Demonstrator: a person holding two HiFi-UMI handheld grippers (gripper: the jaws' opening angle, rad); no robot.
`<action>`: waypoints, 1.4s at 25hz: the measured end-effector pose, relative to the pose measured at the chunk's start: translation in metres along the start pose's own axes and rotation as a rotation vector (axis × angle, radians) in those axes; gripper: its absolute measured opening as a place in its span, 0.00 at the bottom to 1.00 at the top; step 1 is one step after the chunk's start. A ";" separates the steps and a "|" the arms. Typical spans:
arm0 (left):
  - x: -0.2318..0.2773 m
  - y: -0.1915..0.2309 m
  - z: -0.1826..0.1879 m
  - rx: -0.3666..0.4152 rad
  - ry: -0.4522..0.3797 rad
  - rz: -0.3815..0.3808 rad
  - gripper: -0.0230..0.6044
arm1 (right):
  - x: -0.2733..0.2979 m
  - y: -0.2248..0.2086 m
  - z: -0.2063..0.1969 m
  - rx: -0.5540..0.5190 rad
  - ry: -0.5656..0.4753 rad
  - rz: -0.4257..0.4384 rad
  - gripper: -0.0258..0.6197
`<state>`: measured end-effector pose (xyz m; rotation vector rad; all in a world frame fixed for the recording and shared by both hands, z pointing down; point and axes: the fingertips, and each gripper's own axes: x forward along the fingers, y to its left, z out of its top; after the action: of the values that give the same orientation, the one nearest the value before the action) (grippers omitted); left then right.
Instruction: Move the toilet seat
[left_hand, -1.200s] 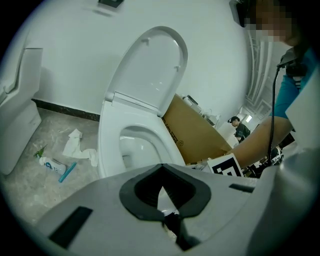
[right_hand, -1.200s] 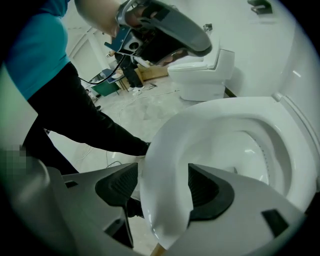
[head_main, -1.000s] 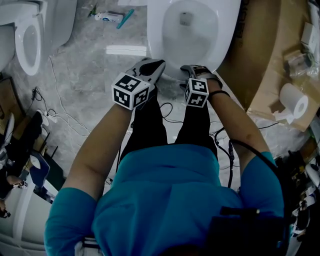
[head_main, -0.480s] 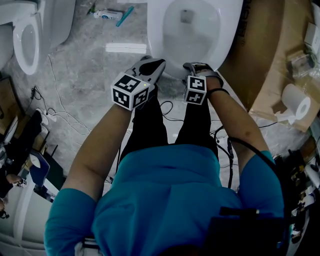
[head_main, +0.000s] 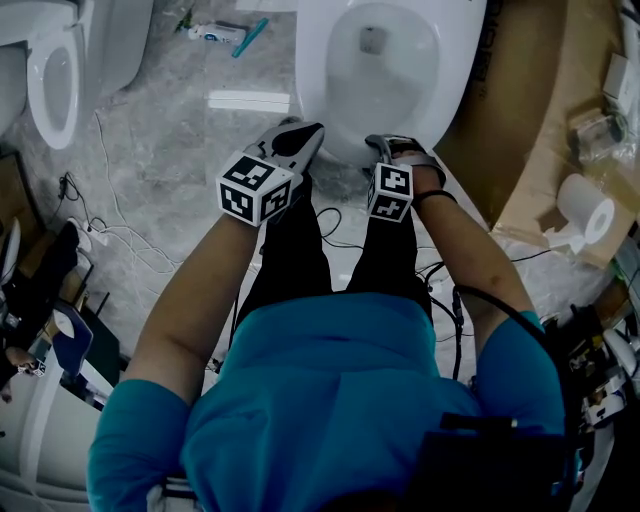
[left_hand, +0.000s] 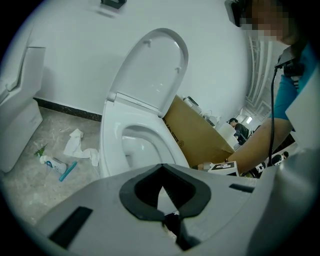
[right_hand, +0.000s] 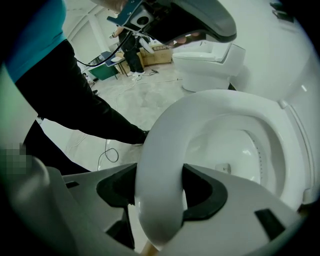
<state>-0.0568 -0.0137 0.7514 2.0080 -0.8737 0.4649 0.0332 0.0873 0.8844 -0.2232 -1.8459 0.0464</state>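
My left gripper (head_main: 302, 130) is clenched on nothing, hovering just short of the front of the toilet bowl (head_main: 452, 70); the lid (left_hand: 150, 70) stands upright at the back; my right gripper (right_hand: 159, 202) points steeply down, its jaws have just been closing, and they're pinching the front rim of the toilet seat (right_hand: 167, 145), which still lies down on the bowl; cardboard box (head_main: 535, 110) off to the right.
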 end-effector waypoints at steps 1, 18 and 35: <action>-0.001 0.000 0.002 0.001 -0.003 0.001 0.04 | -0.001 0.000 0.000 -0.002 0.001 -0.016 0.45; -0.013 -0.004 0.024 0.011 -0.058 0.020 0.04 | -0.034 -0.003 0.008 -0.002 -0.032 -0.274 0.44; -0.047 -0.040 0.074 0.071 -0.168 -0.003 0.04 | -0.103 -0.005 0.026 0.041 -0.132 -0.410 0.44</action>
<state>-0.0602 -0.0413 0.6595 2.1369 -0.9679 0.3322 0.0351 0.0663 0.7799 0.1934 -1.9875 -0.1893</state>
